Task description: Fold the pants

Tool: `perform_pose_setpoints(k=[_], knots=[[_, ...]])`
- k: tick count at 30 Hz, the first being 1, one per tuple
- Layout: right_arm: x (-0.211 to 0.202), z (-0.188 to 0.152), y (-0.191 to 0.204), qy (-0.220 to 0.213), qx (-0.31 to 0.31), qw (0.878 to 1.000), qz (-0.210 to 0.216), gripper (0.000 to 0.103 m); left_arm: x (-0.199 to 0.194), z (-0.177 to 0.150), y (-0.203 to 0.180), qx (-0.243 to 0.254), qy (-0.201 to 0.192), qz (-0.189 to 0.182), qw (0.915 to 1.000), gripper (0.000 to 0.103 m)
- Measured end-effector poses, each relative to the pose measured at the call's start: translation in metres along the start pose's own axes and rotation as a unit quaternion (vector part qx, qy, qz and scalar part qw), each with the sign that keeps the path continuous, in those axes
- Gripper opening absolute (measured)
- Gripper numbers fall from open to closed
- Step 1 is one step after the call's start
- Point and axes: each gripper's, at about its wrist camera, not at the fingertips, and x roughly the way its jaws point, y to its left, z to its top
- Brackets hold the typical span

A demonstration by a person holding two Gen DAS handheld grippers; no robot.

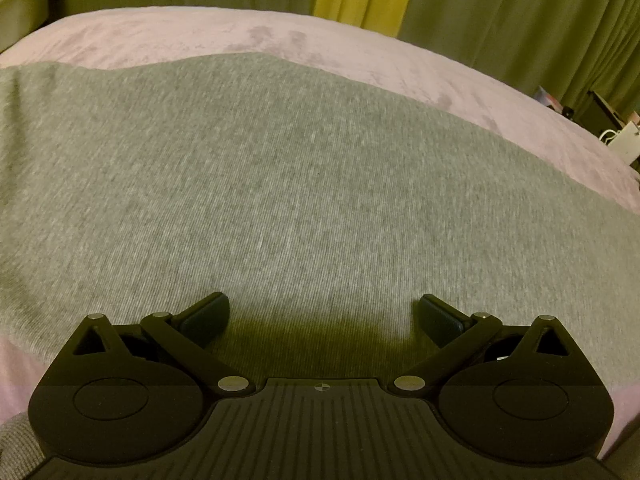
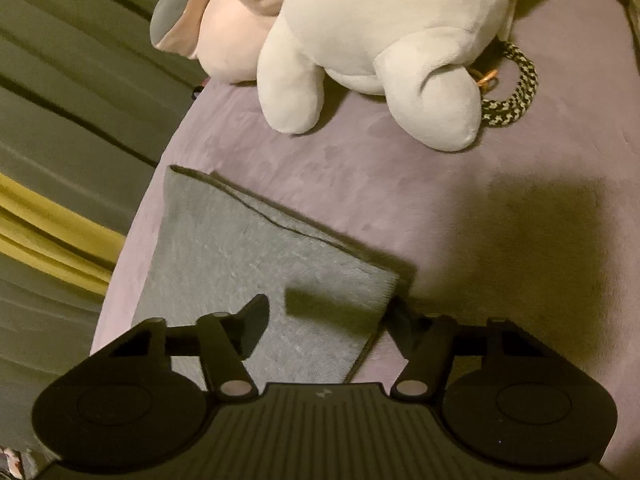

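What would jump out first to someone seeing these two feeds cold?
Probably the big white plush toy lying at the far end of the lilac bedspread, with a braided cord tucked beside it. Next, the grey pants spread flat, filling the left wrist view, their folded end under the right gripper. Both grippers, left gripper included, are open and hold nothing.

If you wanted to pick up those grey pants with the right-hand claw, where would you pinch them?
Probably at the hem corner of the grey pants. There the stacked layers end in a free edge on the purple blanket, so one finger can slide under. Come from the right, where the open right gripper already straddles that edge.
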Motion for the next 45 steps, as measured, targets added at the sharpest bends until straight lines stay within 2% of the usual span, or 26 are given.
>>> perform_pose_setpoints(k=[1, 2, 3, 9, 12, 17, 20, 24, 25, 30, 34, 38, 41, 43, 45], knots=[[0.000, 0.000, -0.001, -0.001, 0.002, 1.000, 0.004, 0.048, 0.000, 0.000, 0.000, 0.000, 0.000, 0.000, 1.0000, 0.103], [0.001, 0.001, -0.002, 0.002, 0.007, 1.000, 0.013, 0.034, 0.000, 0.000, 0.000, 0.000, 0.000, 0.000, 1.0000, 0.103], [0.004, 0.000, -0.005, 0.010, 0.017, 0.999, 0.028, 0.028, 0.000, 0.000, 0.000, 0.000, 0.000, 0.000, 1.0000, 0.103], [0.010, -0.001, -0.021, 0.017, 0.082, 0.994, 0.069, 0.029, 0.000, 0.000, 0.000, -0.001, 0.000, -0.001, 1.0000, 0.103], [0.011, -0.002, -0.026, 0.017, 0.098, 0.991, 0.085, 0.036, 0.001, 0.000, 0.000, 0.000, 0.000, 0.000, 1.0000, 0.103], [0.014, -0.001, -0.026, 0.013, 0.107, 0.990, 0.094, 0.037, 0.001, 0.000, 0.000, 0.000, 0.001, 0.001, 1.0000, 0.103], [0.011, -0.001, -0.025, 0.011, 0.098, 0.991, 0.096, 0.018, 0.001, 0.000, 0.001, -0.001, 0.001, 0.000, 1.0000, 0.103], [0.009, -0.001, -0.018, 0.005, 0.078, 0.992, 0.098, 0.019, 0.001, 0.000, 0.000, 0.000, 0.001, 0.000, 1.0000, 0.103], [0.009, 0.000, -0.018, 0.007, 0.078, 0.992, 0.096, 0.022, 0.001, 0.000, 0.000, 0.000, 0.001, 0.000, 1.0000, 0.103], [0.016, 0.002, -0.021, 0.013, 0.097, 0.991, 0.093, 0.022, 0.002, 0.000, 0.001, -0.001, 0.001, 0.000, 1.0000, 0.103], [0.022, 0.002, -0.020, 0.013, 0.102, 0.991, 0.085, 0.015, 0.002, 0.000, 0.001, -0.001, 0.001, -0.001, 1.0000, 0.103], [0.012, 0.000, 0.001, -0.009, 0.047, 0.996, 0.070, 0.013, 0.002, 0.001, 0.003, -0.006, 0.000, -0.005, 1.0000, 0.103], [-0.006, -0.005, 0.039, -0.036, -0.034, 0.996, 0.078, 0.012, 0.001, 0.001, 0.004, -0.010, -0.001, -0.008, 0.9999, 0.103], [-0.023, -0.016, 0.081, -0.052, -0.109, 0.987, 0.105, 0.012, 0.000, 0.001, 0.005, -0.016, -0.002, -0.012, 0.9998, 0.103], [-0.041, -0.041, 0.136, -0.055, -0.208, 0.965, 0.148, 0.012, -0.002, 0.002, 0.011, -0.032, -0.005, -0.023, 0.9992, 0.103]])
